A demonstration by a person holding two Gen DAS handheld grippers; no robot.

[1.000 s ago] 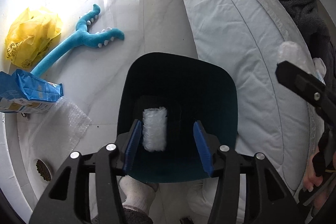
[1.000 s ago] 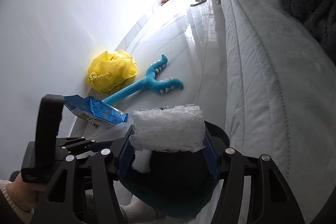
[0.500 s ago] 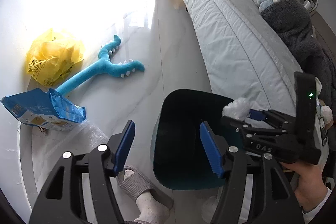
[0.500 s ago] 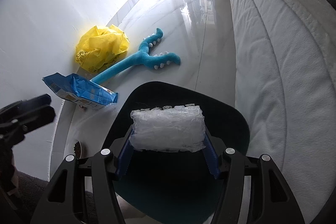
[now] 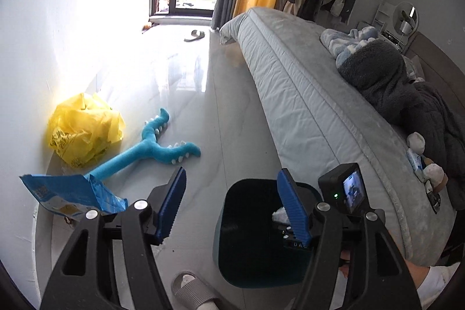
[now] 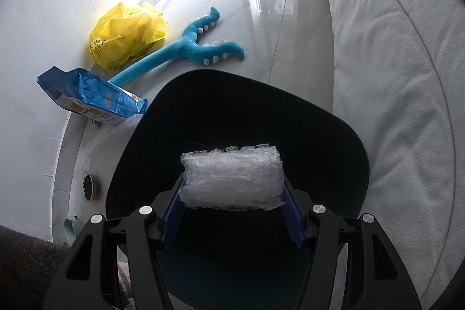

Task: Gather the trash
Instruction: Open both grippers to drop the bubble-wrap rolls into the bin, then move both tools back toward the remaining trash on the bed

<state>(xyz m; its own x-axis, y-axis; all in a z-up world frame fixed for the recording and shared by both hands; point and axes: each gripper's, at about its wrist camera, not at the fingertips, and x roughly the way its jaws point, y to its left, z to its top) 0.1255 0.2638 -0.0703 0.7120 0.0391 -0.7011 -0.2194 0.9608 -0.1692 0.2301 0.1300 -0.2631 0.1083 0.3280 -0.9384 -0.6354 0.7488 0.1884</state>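
Note:
A dark teal trash bin stands on the floor beside the bed; it also shows in the left wrist view. My right gripper is shut on a wad of clear bubble wrap and holds it over the bin's opening. My left gripper is open and empty, raised to the left of the bin. A yellow plastic bag and a blue snack bag lie by the wall.
A blue plush toy lies on the floor. The bed runs along the right. A small bowl of pellets sits by the wall. A slipper is by the bin, another near the window.
My left gripper let go of a white wad in the bin, rose and swung left. My right gripper carried the bubble wrap over the bin's opening.

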